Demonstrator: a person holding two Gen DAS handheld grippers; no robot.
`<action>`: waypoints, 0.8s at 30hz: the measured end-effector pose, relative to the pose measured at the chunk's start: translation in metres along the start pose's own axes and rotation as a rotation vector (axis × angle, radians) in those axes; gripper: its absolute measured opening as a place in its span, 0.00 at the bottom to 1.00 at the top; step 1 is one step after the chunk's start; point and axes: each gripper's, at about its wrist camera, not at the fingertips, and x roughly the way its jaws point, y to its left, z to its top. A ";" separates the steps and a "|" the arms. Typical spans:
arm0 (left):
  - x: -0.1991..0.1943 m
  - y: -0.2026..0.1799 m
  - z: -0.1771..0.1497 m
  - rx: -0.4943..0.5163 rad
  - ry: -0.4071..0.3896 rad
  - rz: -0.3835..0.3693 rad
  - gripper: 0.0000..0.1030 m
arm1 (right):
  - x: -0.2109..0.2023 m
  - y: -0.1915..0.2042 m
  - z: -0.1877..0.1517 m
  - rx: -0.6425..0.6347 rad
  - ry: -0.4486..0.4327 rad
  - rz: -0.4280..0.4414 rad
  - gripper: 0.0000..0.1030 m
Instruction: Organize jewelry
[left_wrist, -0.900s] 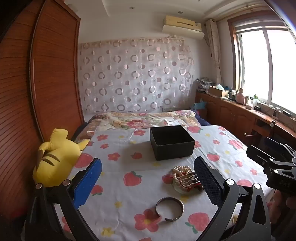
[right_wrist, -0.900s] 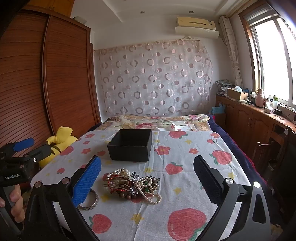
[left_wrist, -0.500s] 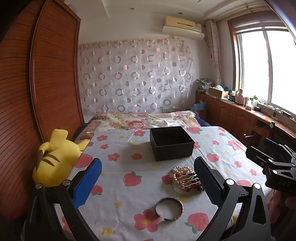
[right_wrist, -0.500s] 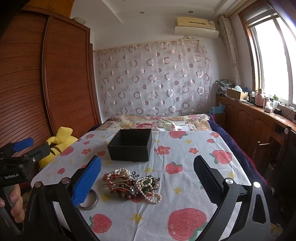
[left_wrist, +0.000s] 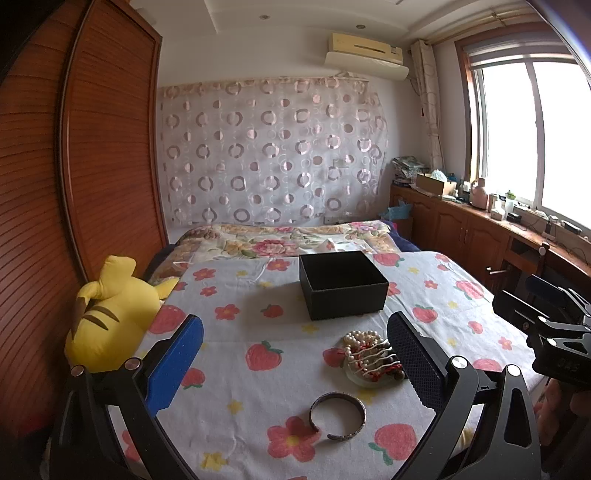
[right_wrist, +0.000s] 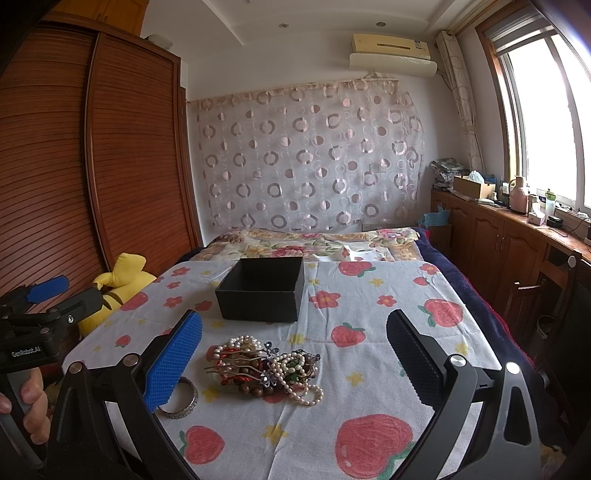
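Nothing sorted yet, by the look of it. Black box sits open on the strawberry-print sheet; what shows of its interior is dark and bare, though the floor nearest the cameras is hidden by the front wall.

Jewelry heap lies on the sheet on the near side of the box, apart from it. Silver bangle lies nearer still, just beside the heap, not touching it as far as I can tell.

Left gripper: jaws spread wide, holding nothing, raised above the sheet with the bangle framed between them. Right gripper: jaws likewise spread and empty, the heap framed between them.

Left to do, I judge: every piece into the box.

Materials:
- Box: rigid, square, matte, straight walls, finely textured.
- Heap: pearl strands tangled with brown beads, red cord, a wavy-pronged metal hair comb. Likely to drag neighbours when lifted.
- Bangle: open metal cuff, patterned outer face, thin and lying flat.
- Sheet: soft quilted cloth.
- Gripper pads: knurled, one blue, one black.
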 end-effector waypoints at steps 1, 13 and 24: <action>0.000 0.000 0.000 0.000 0.000 0.000 0.94 | 0.000 0.000 0.000 0.000 0.000 0.000 0.98; -0.001 0.002 -0.001 0.000 -0.006 -0.003 0.94 | 0.000 0.000 0.000 0.002 -0.001 0.000 0.98; -0.001 0.002 -0.001 -0.001 -0.007 -0.003 0.94 | -0.001 0.000 0.000 0.002 -0.002 0.000 0.98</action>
